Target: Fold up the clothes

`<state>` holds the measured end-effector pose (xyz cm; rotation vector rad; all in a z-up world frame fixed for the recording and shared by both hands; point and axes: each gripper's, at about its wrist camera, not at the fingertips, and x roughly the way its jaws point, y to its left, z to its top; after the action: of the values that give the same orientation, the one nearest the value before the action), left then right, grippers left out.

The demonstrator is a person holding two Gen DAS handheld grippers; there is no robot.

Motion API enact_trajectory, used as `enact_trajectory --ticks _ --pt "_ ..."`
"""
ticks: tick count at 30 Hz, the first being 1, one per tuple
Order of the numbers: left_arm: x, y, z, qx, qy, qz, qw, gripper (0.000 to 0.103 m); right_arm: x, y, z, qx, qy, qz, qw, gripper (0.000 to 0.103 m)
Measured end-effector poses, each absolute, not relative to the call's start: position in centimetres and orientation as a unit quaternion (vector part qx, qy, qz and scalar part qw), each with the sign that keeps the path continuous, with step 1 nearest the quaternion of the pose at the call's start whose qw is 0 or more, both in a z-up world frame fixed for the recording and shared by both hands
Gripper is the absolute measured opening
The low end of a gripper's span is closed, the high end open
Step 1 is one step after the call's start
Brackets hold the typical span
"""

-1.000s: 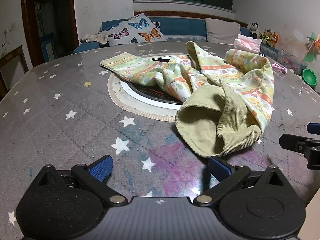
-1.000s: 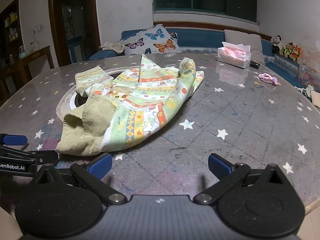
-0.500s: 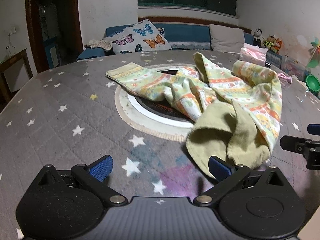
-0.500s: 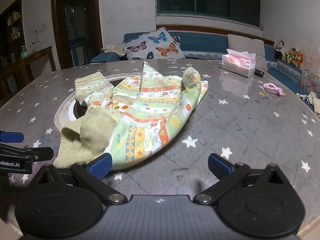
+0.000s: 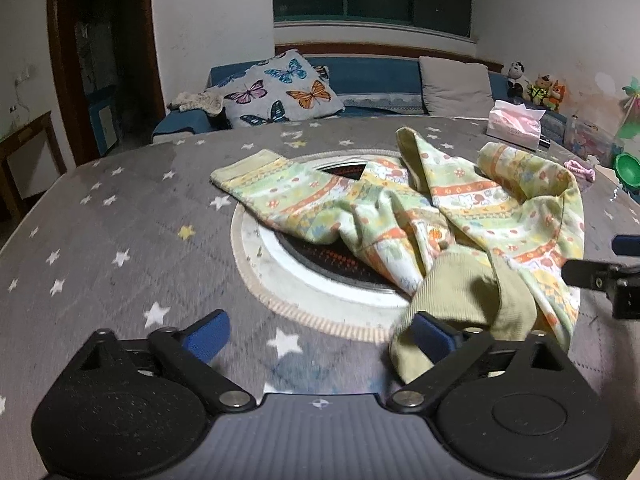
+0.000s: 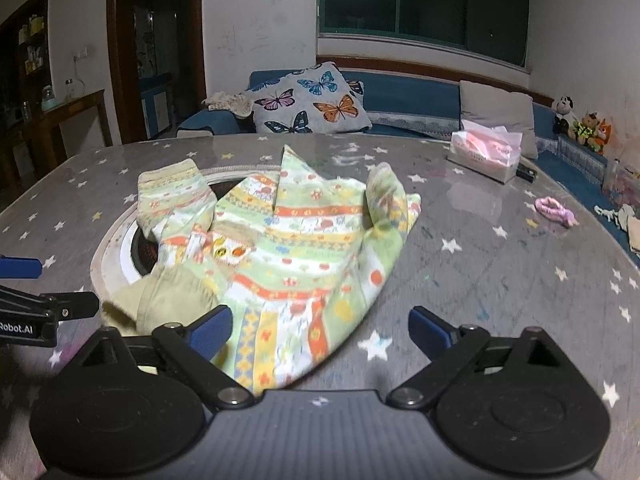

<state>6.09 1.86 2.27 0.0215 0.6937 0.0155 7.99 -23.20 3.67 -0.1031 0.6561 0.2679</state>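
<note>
Legibly marked "Robot.AI", left tongs (image 6: 24,300) and right tongs (image 6: 320,330) gape beside garment (image 6: 296,256); tissue box (image 6: 486,152) on surface (image 6: 500,280).

The left gripper (image 5: 320,334) is matte black: two round housings at 7 and 5 o'clock, a ribbed grey centre plate with a small cross mark, silver pivot screws, blue fingertips (image 5: 208,332). The right gripper (image 6: 320,330) matches; beside it, at 9 o'clock, white lettering reads "Robot.AI".
</note>
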Motion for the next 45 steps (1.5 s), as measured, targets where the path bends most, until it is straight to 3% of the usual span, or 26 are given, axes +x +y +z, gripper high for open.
enact_trajectory --ticks 9,16,20,27,30,33,35,38,40,43,45 --pt "9.7 2.0 3.8 0.01 0.33 0.004 0.944 0.081 12.9 -23.7 5.9 -0.052 0.306 0.12 0.943 0.082" --pt "12.5 1.5 4.7 0.019 0.326 0.001 0.945 0.08 16.9 -22.0 6.7 -0.058 0.313 0.148 0.936 0.074" --pt "13.8 1.8 4.4 0.019 0.331 0.002 0.943 0.08 20.4 -19.7 6.0 -0.058 0.328 0.169 0.928 0.069" --pt "16.3 2.6 4.1 0.001 0.346 0.0 0.938 0.082 25.6 -16.6 4.1 -0.067 0.339 0.168 0.923 0.069" --pt "17.7 2.4 4.2 -0.005 0.349 -0.005 0.937 0.082 27.4 -15.7 3.0 -0.07 0.348 0.165 0.92 0.063" --pt "19.1 2.2 4.3 -0.011 0.352 -0.011 0.936 0.084 28.9 -15.3 1.9 -0.072 0.362 0.157 0.916 0.047" --pt "20.0 2.0 4.4 -0.015 0.354 -0.015 0.935 0.084 29.4 -15.5 1.4 -0.074 0.37 0.148 0.914 0.022" --pt "21.6 1.4 4.1 -0.015 0.363 -0.024 0.931 0.085 29.2 -16.5 1.7 -0.06 0.368 0.145 0.916 0.008" --pt "22.8 0.7 3.5 -0.011 0.375 -0.032 0.926 0.083 28.6 -17.5 2.4 -0.054 0.358 0.14 0.922 0.007" --pt "24.1 0.0 2.2 -0.001 0.396 -0.043 0.917 0.066 27.3 -19.6 4.0 -0.037 0.341 0.138 0.929 0.007" --pt "24.7 -0.2 1.5 -0.001 0.409 -0.051 0.911 0.046 26.3 -21.2 5.2 -0.024 0.329 0.136 0.934 0.007"
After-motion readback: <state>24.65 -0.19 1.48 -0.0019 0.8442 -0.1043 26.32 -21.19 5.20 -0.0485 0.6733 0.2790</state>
